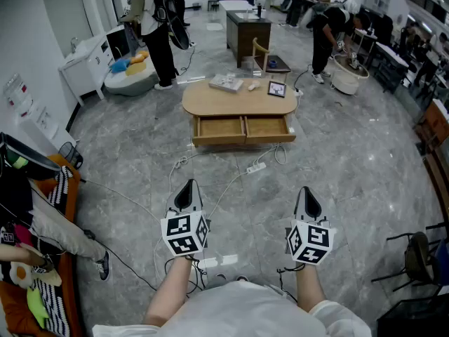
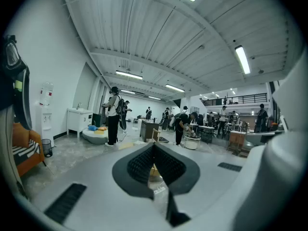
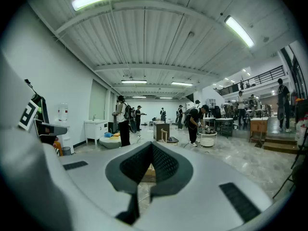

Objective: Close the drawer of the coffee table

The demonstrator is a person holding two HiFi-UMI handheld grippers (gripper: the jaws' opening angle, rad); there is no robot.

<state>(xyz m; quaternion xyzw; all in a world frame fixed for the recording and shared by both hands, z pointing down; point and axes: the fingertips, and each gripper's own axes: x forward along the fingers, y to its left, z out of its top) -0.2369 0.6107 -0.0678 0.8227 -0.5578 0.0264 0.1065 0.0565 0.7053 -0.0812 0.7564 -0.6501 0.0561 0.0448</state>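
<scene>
A low oval wooden coffee table [image 1: 238, 101] stands on the grey floor some way ahead of me. Its two front drawers [image 1: 243, 128] are pulled out side by side and look empty. My left gripper [image 1: 188, 185] and right gripper [image 1: 306, 194] are held level in front of my body, well short of the table, both shut with nothing between the jaws. In the left gripper view the shut tips [image 2: 154, 144] hide most of the table, as do the shut tips [image 3: 152, 144] in the right gripper view.
On the tabletop lie a book [image 1: 226, 83], a small white object and a dark frame [image 1: 277, 88]. White cables and a power strip [image 1: 256, 167] trail across the floor between me and the table. An orange sofa [image 1: 28, 230] is at my left. People stand at the back.
</scene>
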